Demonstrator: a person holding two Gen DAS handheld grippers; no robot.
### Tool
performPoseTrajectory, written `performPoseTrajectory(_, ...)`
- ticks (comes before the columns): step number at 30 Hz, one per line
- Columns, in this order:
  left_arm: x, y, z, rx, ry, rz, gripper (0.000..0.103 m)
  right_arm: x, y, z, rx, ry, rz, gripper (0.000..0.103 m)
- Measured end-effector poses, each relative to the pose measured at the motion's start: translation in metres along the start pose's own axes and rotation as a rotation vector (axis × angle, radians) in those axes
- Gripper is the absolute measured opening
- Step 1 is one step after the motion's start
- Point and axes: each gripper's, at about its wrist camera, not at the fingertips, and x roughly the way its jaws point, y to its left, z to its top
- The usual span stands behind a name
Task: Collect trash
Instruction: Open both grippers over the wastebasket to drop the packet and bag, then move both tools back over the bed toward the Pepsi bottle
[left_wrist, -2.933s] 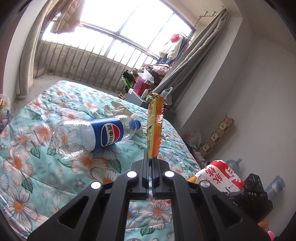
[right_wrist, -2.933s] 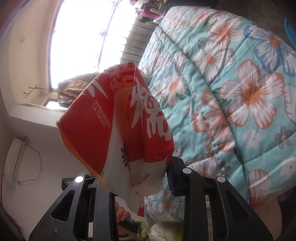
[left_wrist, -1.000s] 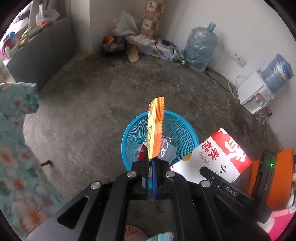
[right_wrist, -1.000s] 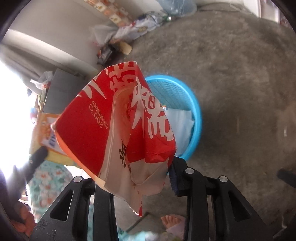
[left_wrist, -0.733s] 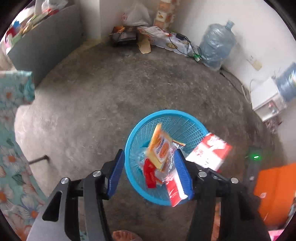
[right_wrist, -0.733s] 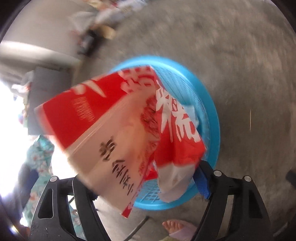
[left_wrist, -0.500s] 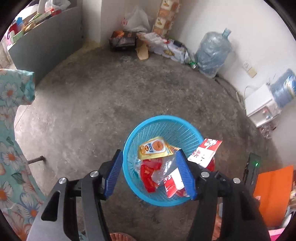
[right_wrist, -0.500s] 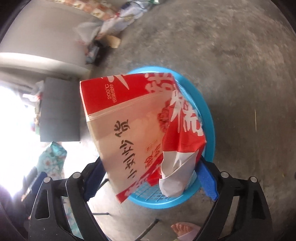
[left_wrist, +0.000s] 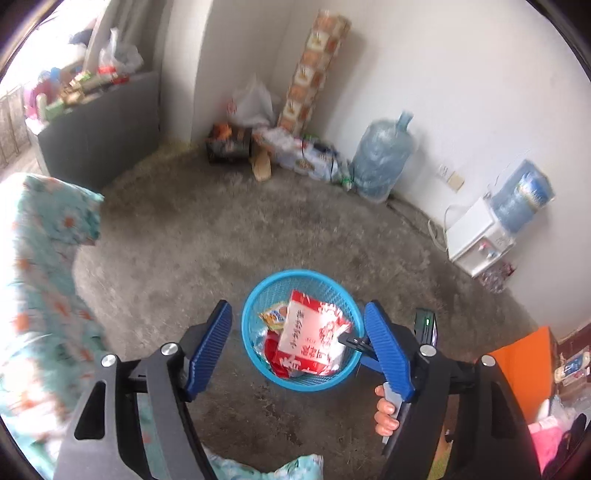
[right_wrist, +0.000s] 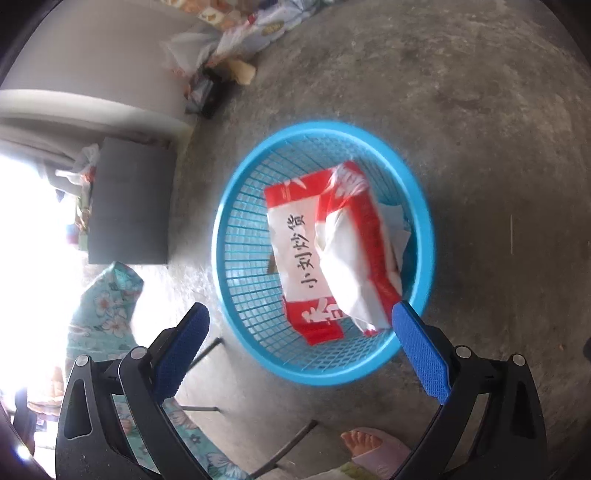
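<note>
A blue mesh basket (left_wrist: 258, 295) (right_wrist: 236, 192) stands on the concrete floor. In it lies a red and white snack bag (left_wrist: 314, 339) (right_wrist: 332, 251), on top of an orange wrapper (left_wrist: 273, 319) and other trash. My left gripper (left_wrist: 297, 308) hangs high above the basket; its jaws are opening and nothing is between them. My right gripper (right_wrist: 300, 311) hovers closer over the basket's near rim, its jaws opening wide and empty. A person's hand (left_wrist: 386, 410) shows at the right gripper's handle.
A bed with a floral quilt (left_wrist: 37, 258) (right_wrist: 107, 302) lies to the left. Along the far wall are a grey cabinet (left_wrist: 99, 129), bags and clutter (left_wrist: 288, 147), a water jug (left_wrist: 380, 162) and a dispenser (left_wrist: 480, 236). A slippered foot (right_wrist: 369, 450) is near the basket.
Both grippers opened and let go: the orange wrapper and the red and white bag dropped into the basket. The left gripper rose away from the basket.
</note>
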Motion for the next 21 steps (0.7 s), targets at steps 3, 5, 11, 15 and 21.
performPoseTrajectory(3, -0.05, 0.008, -0.005, -0.002, -0.065, -0.009, 0.075, -0.028, -0.001, -0.017, 0.001, -0.044, 0.025, 0.095)
performPoseTrajectory(5, -0.086, 0.014, -0.012, -0.013, -0.121, -0.016, 0.076, -0.048, 0.003, -0.03, -0.016, -0.071, 0.04, 0.095)
performPoseTrajectory(11, -0.187, 0.036, -0.057, -0.127, -0.359, 0.124, 0.08, -0.111, 0.046, -0.089, -0.154, -0.15, 0.078, 0.095)
performPoseTrajectory(15, -0.227, 0.051, -0.095, -0.209, -0.377, 0.155, 0.082, -0.144, 0.096, -0.135, -0.297, -0.176, 0.121, 0.095)
performPoseTrajectory(21, -0.296, 0.083, -0.159, -0.259, -0.422, 0.185, 0.083, -0.187, 0.175, -0.205, -0.546, -0.226, 0.107, 0.095)
